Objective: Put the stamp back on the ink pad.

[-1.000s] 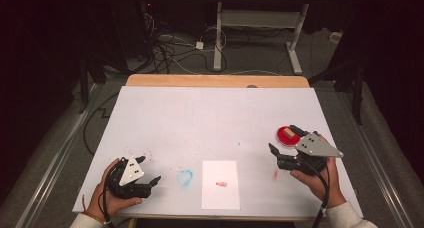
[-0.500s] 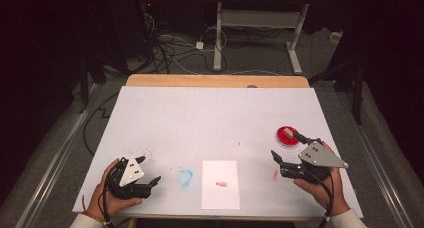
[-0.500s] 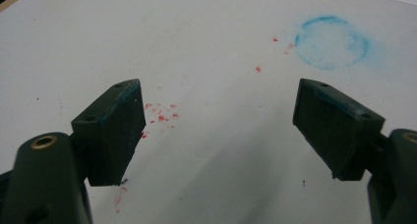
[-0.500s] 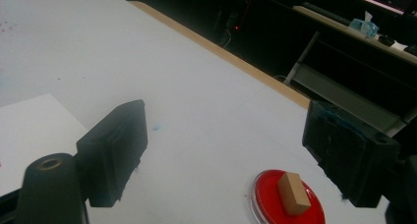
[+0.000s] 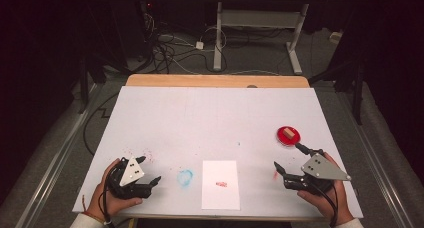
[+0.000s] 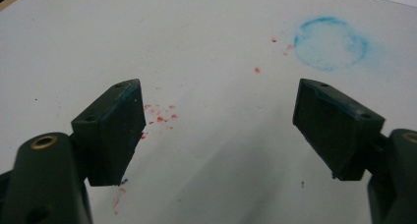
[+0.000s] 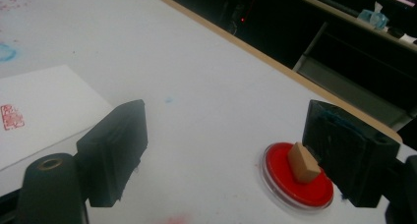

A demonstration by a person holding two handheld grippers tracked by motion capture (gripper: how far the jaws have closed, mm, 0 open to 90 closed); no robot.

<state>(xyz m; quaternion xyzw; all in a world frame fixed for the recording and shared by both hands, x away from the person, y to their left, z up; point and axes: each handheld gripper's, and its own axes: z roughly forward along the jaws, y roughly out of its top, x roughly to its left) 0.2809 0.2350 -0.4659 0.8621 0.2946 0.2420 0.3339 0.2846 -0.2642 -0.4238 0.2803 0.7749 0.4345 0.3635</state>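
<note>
Stamp point(image 5: 287, 133), a small tan block, lies on a round red ink pad point(image 5: 288, 136) toward the right side of the white table point(image 5: 215, 118), well apart from both tongs.

At the far left of the high view, the left gripper point(image 5: 150, 170) sits low over the table in the person's left hand point(image 5: 107, 198), its jaws spread wide with nothing between them. In the left gripper view, the left gripper point(image 6: 216, 121) frames bare white surface dotted with red specks point(image 6: 160, 115). Just right of it is a smudged blue ring point(image 5: 185, 177) of ink, seen again beyond the jaws point(image 6: 330, 43).

Near the middle of the front edge lies a white sheet of paper point(image 5: 220, 184) bearing a small red stamp mark point(image 5: 220, 184); that mark also shows at the left edge of the right gripper view point(image 7: 12, 117).

Farther right, the right gripper point(image 5: 288, 157) is held in the right hand point(image 5: 325, 200), jaws also wide apart and empty, just in front of the ink pad. In the right gripper view, the right gripper point(image 7: 223, 135) looks along the table, and the stamp point(image 7: 305, 163) rests tilted on the ink pad point(image 7: 295, 182) beside the right-hand jaw, without clear contact.
</note>
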